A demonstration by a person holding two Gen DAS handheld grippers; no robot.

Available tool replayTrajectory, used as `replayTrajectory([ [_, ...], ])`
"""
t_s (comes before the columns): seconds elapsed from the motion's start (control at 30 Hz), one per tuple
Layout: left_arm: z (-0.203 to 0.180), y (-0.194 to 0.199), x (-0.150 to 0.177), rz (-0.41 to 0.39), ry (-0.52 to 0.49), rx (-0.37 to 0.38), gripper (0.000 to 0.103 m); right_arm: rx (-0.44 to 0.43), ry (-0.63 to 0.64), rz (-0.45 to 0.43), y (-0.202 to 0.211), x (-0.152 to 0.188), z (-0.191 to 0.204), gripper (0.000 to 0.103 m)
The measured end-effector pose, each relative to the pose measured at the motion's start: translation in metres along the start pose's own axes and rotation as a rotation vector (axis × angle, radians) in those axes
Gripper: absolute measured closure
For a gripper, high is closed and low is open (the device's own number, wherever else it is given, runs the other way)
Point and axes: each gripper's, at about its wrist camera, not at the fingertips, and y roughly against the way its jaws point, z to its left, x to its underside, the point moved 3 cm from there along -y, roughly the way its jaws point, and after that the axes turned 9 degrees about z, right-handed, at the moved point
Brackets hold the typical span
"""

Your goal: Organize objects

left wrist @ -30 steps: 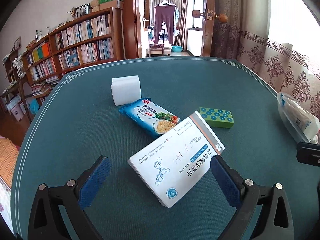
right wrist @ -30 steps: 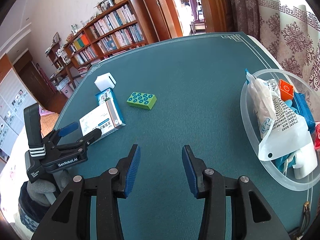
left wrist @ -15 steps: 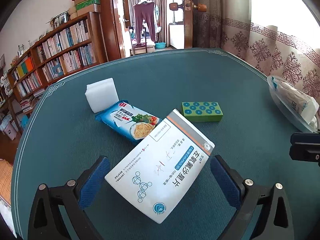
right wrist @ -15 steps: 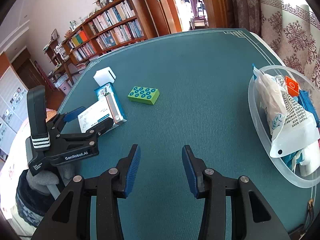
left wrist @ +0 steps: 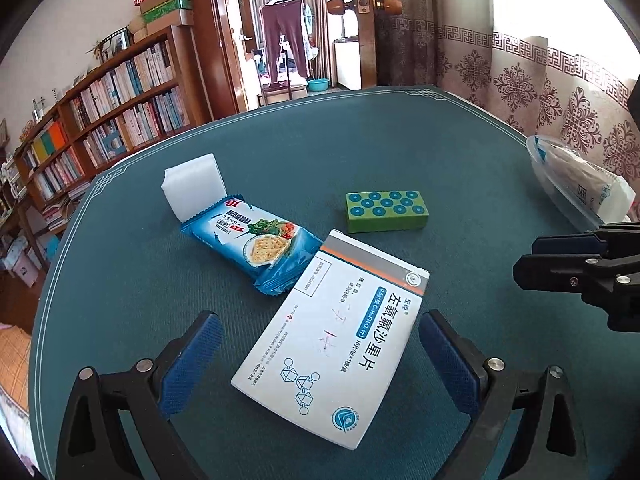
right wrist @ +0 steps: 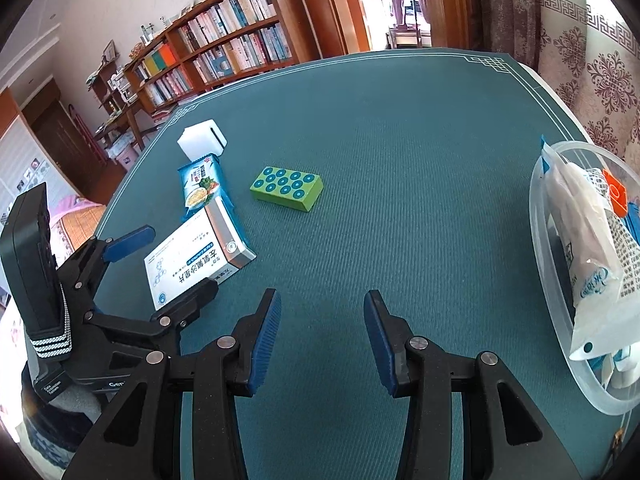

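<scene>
left gripper (left wrist: 320, 360): black frame, blue ribbed pads, silver screws
right gripper (right wrist: 322, 338): same; white lettering

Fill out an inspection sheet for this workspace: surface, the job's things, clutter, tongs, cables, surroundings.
Surface: teal table mat, white border line.
Job's things: white medicine box overlapping one end of the blue cracker packet; white foam block at the packet's other end; green dotted block apart from them; clear bowl at the right edge, holding a printed white bag and other items.
Clutter: nothing seen.
Tongs: left tongs closing, box between the pads, not yet pressed; right tongs over bare mat with nothing between them.
Cables: nothing seen.
Surroundings: bookshelves, patterned curtain, open doorway.
</scene>
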Motion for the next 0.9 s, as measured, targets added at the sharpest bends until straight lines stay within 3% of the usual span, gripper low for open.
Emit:
replayTrajectory([
  [0.03,0.001,-0.003,0.0,0.011,0.015,0.023,0.02,-0.004,0.0,0.0,-0.004,-0.005,0.001,0.058],
  [0.23,0.002,0.001,0.013,0.012,0.051,0.063,0.031,-0.059,-0.036,0.008,-0.024,-0.033,0.002,0.058],
  [0.37,0.005,0.009,0.025,0.006,0.092,0.068,0.033,-0.106,-0.07,0.01,-0.037,-0.049,0.01,0.05],
  [0.5,0.013,0.016,0.035,0.006,0.135,0.032,0.033,-0.096,-0.06,0.017,-0.05,-0.062,0.023,0.045],
  [0.63,0.019,0.019,0.041,-0.003,0.172,0.004,0.033,-0.059,-0.045,0.015,-0.061,-0.079,0.034,0.044],
  [0.9,0.024,0.018,0.041,0.0,0.203,0.014,0.032,0.063,0.014,-0.013,-0.079,-0.096,0.051,0.04],
])
